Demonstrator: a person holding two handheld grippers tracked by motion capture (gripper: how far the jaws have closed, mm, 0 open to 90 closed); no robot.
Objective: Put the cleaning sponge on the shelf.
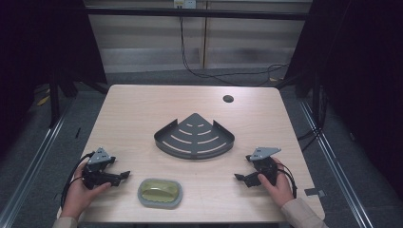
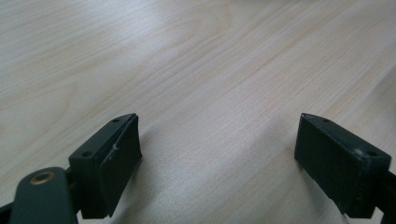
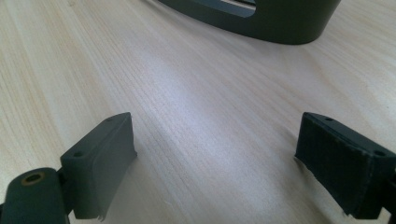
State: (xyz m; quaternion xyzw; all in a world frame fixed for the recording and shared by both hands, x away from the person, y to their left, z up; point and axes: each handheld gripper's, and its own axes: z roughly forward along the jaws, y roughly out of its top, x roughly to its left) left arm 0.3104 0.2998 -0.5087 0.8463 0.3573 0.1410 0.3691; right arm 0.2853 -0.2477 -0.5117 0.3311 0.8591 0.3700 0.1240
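Start pose: both claws, left (image 1: pixel 124 175) and right (image 1: pixel 239 177), apart, empty, resting on the surface (image 1: pixel 142 109). Next, I'd guess: left claw reaches the soap dish (image 1: pixel 160 193) at its 4 o'clock; rack (image 1: pixel 194 137) waits at 12.

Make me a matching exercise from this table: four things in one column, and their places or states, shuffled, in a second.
Things:
1. corner shelf
2. soap dish
3. left gripper
4. round hole

Places or states:
A. near the table's front edge, between the two grippers
B. at the far side of the tabletop, right of centre
C. in the middle of the table
D. open, nothing between its fingers

Pairs: 1-C, 2-A, 3-D, 4-B
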